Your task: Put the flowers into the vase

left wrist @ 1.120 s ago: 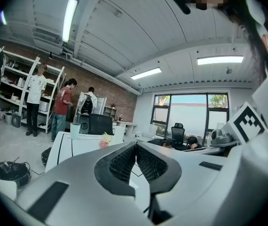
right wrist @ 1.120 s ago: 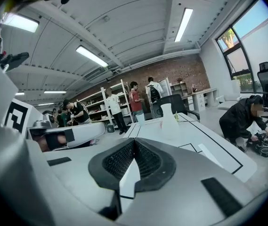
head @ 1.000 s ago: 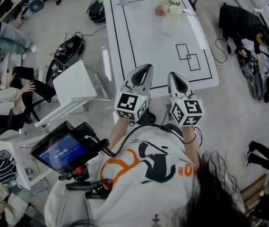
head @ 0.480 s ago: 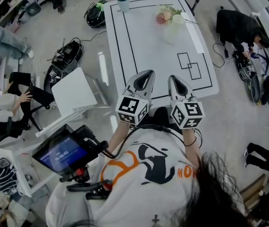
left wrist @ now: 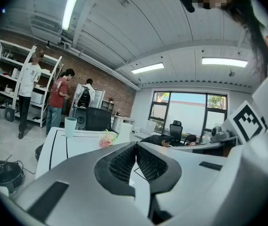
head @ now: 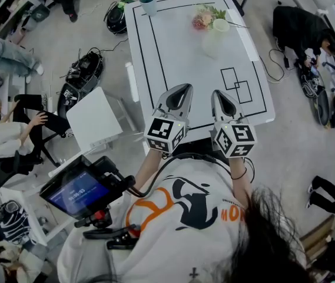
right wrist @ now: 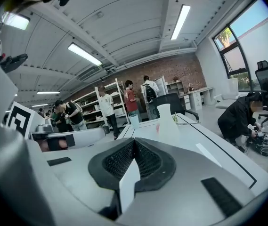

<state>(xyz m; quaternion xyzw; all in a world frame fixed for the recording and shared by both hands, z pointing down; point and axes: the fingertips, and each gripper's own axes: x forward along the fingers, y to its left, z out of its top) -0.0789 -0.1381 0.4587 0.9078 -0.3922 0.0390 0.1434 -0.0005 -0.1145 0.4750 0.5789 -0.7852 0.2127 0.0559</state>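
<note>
We held the left gripper [head: 183, 88] and right gripper [head: 217, 93] shut and empty at the near edge of the table [head: 173, 52], since the flowers [head: 202, 17] lay beside the vase [head: 213, 31] at its far end.

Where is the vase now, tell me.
In the head view the vase stands toward the far right of the table, the pink flowers lying just beyond it and the teal cup at the far left corner.

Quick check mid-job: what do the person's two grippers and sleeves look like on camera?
Left gripper and right gripper are pale grey pointed shells with black ribbed pads. Each carries a white cube with black square markers. A black cable runs from them. White short-sleeved T-shirt, orange-black print.
</note>
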